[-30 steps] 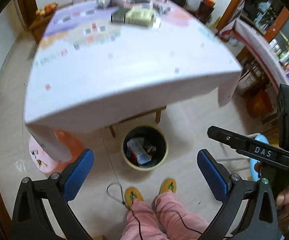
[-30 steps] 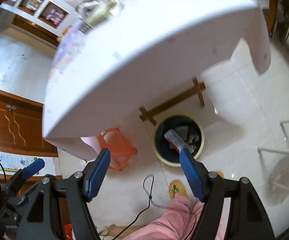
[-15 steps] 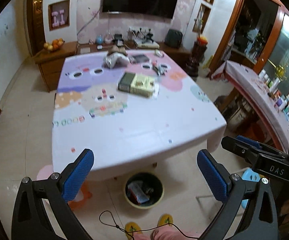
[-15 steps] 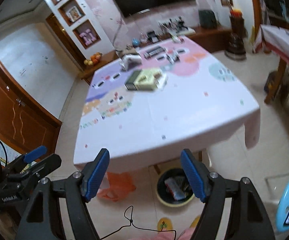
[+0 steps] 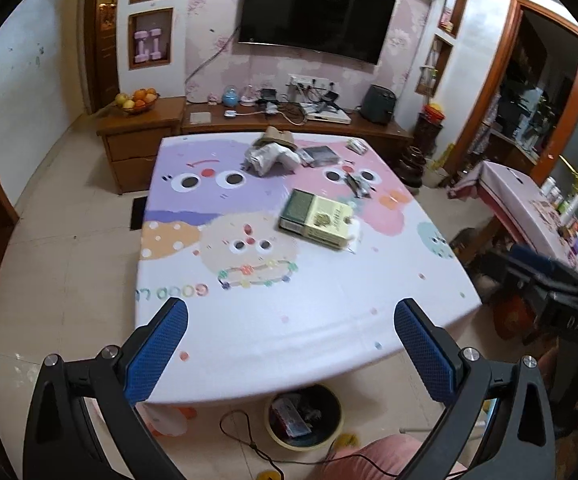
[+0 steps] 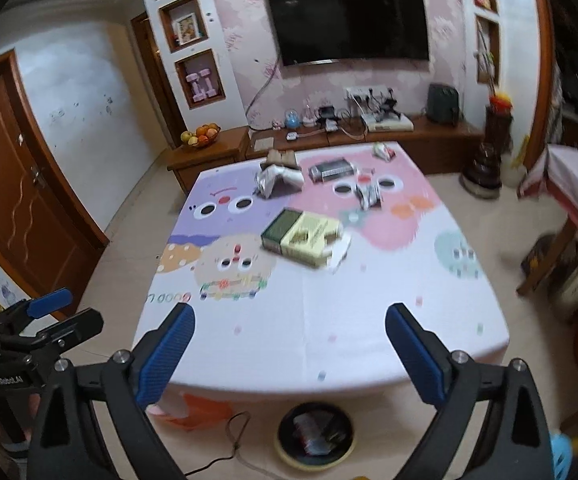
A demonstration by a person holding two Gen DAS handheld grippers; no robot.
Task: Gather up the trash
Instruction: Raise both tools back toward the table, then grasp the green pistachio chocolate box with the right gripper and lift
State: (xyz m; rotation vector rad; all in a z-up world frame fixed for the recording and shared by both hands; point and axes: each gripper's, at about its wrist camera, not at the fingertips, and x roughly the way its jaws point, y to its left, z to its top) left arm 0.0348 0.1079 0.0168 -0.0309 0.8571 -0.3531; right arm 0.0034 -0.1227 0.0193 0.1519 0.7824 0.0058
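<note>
A green-and-yellow box lies mid-table on the cartoon-print tablecloth. Farther back are crumpled white paper, a dark packet and a small wrapper. On the floor under the near table edge stands a round bin with packaging inside. My left gripper hangs open and empty above the near table edge. My right gripper is beside it, its jaws opening with nothing between them.
A wooden sideboard with a fruit bowl and a wall TV stand behind the table. An orange bag and a black cable lie on the floor by the bin. A second covered table stands at the right.
Both grippers have risen and tilted up, from facing the bin on the floor to overlooking the tabletop. The right gripper's jaws stand wider than before.
</note>
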